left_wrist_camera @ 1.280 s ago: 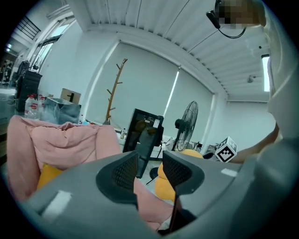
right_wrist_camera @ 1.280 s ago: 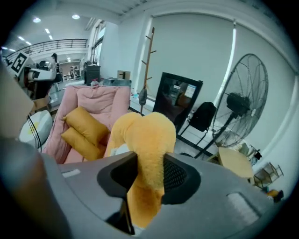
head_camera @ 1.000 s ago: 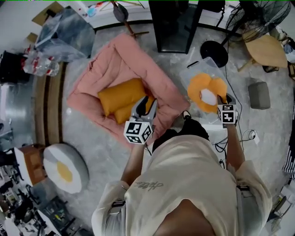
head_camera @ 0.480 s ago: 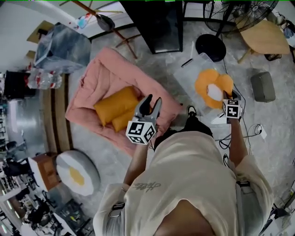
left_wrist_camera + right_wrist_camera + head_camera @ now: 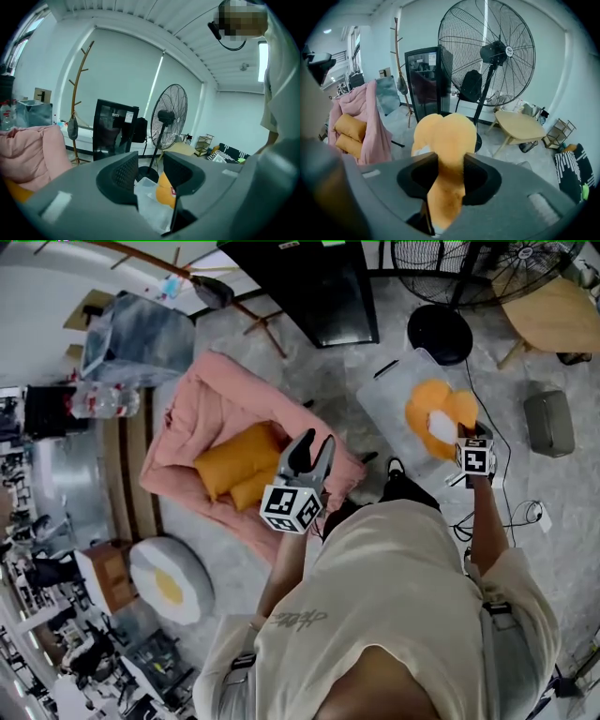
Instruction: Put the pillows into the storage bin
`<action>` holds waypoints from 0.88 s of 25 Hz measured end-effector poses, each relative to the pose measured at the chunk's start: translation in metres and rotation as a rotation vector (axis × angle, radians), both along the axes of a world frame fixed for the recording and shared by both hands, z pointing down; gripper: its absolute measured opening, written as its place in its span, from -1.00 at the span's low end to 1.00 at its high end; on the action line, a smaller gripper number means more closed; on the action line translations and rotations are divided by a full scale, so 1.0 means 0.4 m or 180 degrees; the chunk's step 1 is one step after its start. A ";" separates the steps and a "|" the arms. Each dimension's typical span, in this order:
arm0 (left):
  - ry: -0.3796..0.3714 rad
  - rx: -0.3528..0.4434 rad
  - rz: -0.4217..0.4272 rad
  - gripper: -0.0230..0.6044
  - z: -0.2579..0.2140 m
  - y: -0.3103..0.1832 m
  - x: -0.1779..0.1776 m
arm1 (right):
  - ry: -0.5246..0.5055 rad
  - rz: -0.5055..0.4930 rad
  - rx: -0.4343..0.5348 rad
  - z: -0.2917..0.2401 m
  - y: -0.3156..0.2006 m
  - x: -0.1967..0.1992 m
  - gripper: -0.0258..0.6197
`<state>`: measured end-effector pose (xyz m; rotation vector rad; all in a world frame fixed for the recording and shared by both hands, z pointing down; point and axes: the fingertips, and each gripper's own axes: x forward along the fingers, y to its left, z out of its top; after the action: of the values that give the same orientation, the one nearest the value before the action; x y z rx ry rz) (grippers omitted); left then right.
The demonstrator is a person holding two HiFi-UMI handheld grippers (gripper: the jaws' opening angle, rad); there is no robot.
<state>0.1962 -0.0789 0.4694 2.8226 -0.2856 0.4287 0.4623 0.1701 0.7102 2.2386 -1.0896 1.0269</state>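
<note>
Orange pillow [image 5: 432, 411] over clear bin [image 5: 388, 396]

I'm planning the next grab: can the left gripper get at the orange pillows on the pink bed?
Probably yes: the left gripper is open and empty, held close to the orange pillows, which lie uncovered on the pink bed.

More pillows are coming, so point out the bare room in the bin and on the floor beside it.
The storage bin is bare on its side toward the pink bed; the orange flower pillow, clamped by the right gripper, covers the other side. Bare floor runs between bin and bed, below the black cabinet. Crowded: the clutter at the left edge.
</note>
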 end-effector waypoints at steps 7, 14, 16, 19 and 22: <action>-0.0129 -0.0022 -0.0089 -0.38 0.019 -0.016 0.059 | -0.0150 -0.0165 -0.0144 0.078 -0.026 0.056 -0.51; -0.0191 -0.0053 -0.0148 -0.38 0.027 -0.044 0.094 | -0.0485 -0.0354 0.0011 0.108 -0.089 0.067 -0.28; -0.0197 -0.0060 -0.0166 -0.38 0.033 -0.049 0.105 | -0.0501 -0.0313 0.0160 0.092 -0.110 0.081 -0.28; -0.0185 -0.0071 -0.0200 -0.38 0.040 -0.053 0.117 | -0.0662 -0.0155 0.0608 0.049 -0.148 0.105 -0.29; -0.0161 -0.0069 -0.0256 -0.37 0.042 -0.059 0.126 | -0.1129 -0.0040 0.1358 -0.015 -0.205 0.113 -0.36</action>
<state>0.2467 -0.1023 0.4863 2.7711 -0.4008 0.4833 0.5074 0.0882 0.7043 2.4198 -1.6000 1.3236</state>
